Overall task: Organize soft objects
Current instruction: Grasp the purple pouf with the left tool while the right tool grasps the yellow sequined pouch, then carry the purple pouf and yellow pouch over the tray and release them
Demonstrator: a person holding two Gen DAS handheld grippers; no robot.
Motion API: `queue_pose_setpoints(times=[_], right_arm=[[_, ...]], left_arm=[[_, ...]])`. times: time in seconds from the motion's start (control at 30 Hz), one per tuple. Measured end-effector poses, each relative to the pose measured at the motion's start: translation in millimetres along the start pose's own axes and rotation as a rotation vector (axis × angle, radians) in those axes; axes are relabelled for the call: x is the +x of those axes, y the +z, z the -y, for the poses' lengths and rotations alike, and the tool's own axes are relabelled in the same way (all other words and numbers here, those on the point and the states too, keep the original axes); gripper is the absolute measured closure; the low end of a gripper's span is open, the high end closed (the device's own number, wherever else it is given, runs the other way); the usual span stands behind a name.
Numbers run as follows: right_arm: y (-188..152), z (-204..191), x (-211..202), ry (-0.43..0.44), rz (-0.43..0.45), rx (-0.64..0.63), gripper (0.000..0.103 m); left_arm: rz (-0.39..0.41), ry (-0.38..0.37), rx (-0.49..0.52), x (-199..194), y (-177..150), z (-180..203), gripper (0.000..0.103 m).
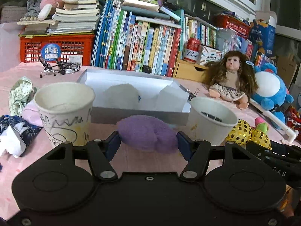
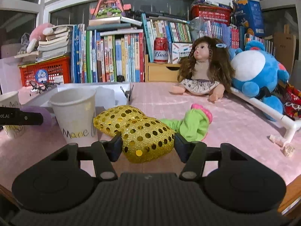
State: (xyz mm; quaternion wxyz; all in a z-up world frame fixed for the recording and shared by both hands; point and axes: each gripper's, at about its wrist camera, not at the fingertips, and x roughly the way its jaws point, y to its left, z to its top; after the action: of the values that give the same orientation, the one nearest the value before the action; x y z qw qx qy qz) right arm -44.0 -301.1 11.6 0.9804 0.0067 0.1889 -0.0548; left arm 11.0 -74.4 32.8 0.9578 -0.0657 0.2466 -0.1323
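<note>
Tongs both clenching soft things just above the pink surface (image 2: 235,116), left tongs (image 1: 148,143) on fuzzy purple plush lump (image 1: 147,132), right tongs (image 2: 147,145) on gold sequined fabric pouch (image 2: 144,135), green-and-pink cloth toy (image 2: 190,124) seemingly awaiting sorting.

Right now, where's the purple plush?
Left wrist view, centre: the purple plush sits between the left gripper pads, in front of the white box, flanked by two paper cups.
</note>
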Motion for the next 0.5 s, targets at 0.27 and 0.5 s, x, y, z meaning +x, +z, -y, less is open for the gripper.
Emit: queue_pose_setpoints(times=[0.27, 0.5], right_arm=[[13.5, -2.6, -6.1, -0.006, 0.045, -0.013, 0.043], [25.9, -2.6, -6.7, -0.008, 0.073, -0.016, 0.043]], left_arm=[[0.023, 0.005, 0.025, -12.8, 14.7, 3.2, 0.040], [0.059, 0.000, 0.032, -23.5, 35.7, 1.5, 0.040]])
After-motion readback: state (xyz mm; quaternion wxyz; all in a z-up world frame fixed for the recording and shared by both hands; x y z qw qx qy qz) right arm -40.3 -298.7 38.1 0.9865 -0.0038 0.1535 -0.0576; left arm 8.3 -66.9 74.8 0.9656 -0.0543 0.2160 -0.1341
